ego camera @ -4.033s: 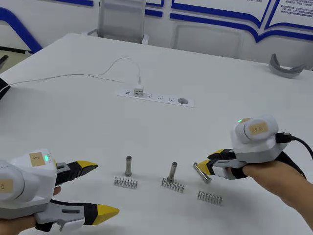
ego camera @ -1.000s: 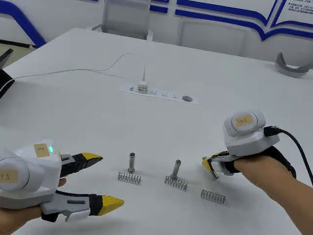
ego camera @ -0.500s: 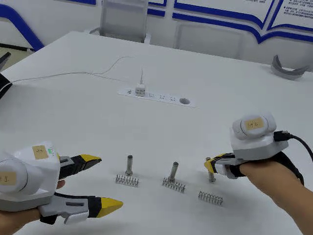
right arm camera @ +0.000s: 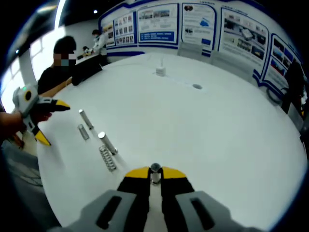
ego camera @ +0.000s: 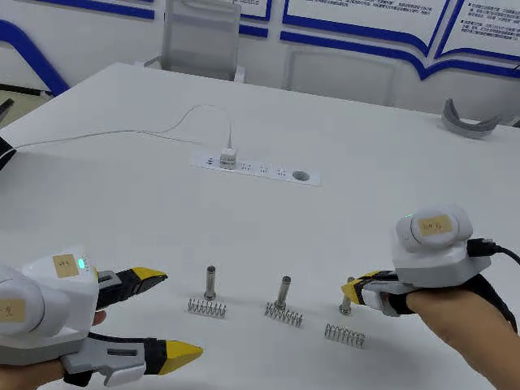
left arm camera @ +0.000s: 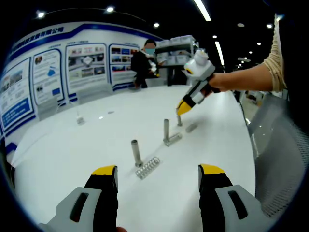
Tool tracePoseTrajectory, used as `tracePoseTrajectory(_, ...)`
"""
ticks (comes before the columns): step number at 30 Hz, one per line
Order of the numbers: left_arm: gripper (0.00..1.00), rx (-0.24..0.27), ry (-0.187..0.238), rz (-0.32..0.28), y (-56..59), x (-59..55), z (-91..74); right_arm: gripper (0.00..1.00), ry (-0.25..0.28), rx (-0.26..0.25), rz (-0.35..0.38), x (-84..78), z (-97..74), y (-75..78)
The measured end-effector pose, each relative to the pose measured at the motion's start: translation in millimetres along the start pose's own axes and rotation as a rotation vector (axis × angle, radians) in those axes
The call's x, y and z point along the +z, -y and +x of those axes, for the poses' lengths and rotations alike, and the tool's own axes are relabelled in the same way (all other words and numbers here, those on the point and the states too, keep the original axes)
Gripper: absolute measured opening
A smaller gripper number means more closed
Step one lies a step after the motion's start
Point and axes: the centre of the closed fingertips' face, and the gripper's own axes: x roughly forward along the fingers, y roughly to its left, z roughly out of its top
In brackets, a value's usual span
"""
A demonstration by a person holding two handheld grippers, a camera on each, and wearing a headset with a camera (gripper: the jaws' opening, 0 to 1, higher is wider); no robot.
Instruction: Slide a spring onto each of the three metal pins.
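Note:
Two metal pins stand upright on the white table, each with a spring lying in front of it. My right gripper is shut on a third pin, held upright with its foot at the table, right of the middle pin. A third spring lies just in front. In the right gripper view the jaws close around the pin's top. My left gripper stands open at the near left, nothing between its jaws.
A white power strip with a plug and cable lies mid-table. A grey chair stands at the far edge, and a grey curved object rests at the far right. A person sits beyond the table.
The right gripper has brought the third pin from a tilt to upright and lowered it beside the middle pin. The left gripper has stayed open in place. The head camera shifted slightly.

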Motion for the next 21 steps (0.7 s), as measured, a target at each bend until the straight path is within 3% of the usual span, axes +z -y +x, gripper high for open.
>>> tracePoseTrajectory(12, 0.69, 0.006, 0.004, -0.001, -0.4, -0.1, 0.1, 0.09, 0.006, 0.012, 0.006, -6.3, -6.9, -5.6)
tracePoseTrajectory(21, 0.69, 0.004, 0.003, 0.002, 0.0, 0.1, 0.1, 0.09, 0.040, 0.019, 0.020, -10.1, -10.5, -6.2)
